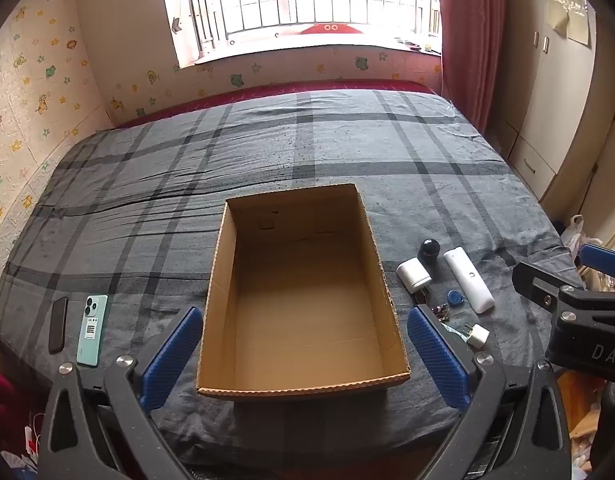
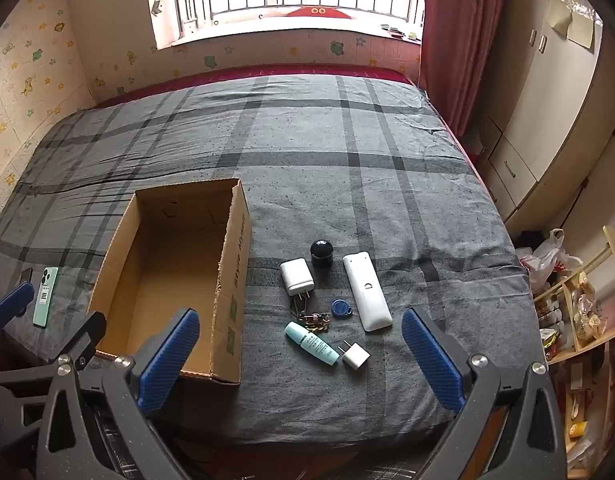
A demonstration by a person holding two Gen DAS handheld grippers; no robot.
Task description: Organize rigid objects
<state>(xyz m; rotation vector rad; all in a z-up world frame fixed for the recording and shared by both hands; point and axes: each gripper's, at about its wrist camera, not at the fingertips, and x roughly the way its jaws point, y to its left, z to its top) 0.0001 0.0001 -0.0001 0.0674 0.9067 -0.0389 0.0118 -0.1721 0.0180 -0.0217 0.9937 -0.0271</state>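
Observation:
An empty open cardboard box lies on the bed. Right of it lie a white remote, a white charger, a black round object, a blue key fob with keys, a teal tube and a small white plug. Left of the box lie a teal phone and a black phone. My left gripper is open before the box. My right gripper is open above the small items.
The grey plaid bedspread covers the bed, with its near edge below the grippers. A window and red curtain stand at the back, a wardrobe at right, and cluttered shelves by the bed's right side.

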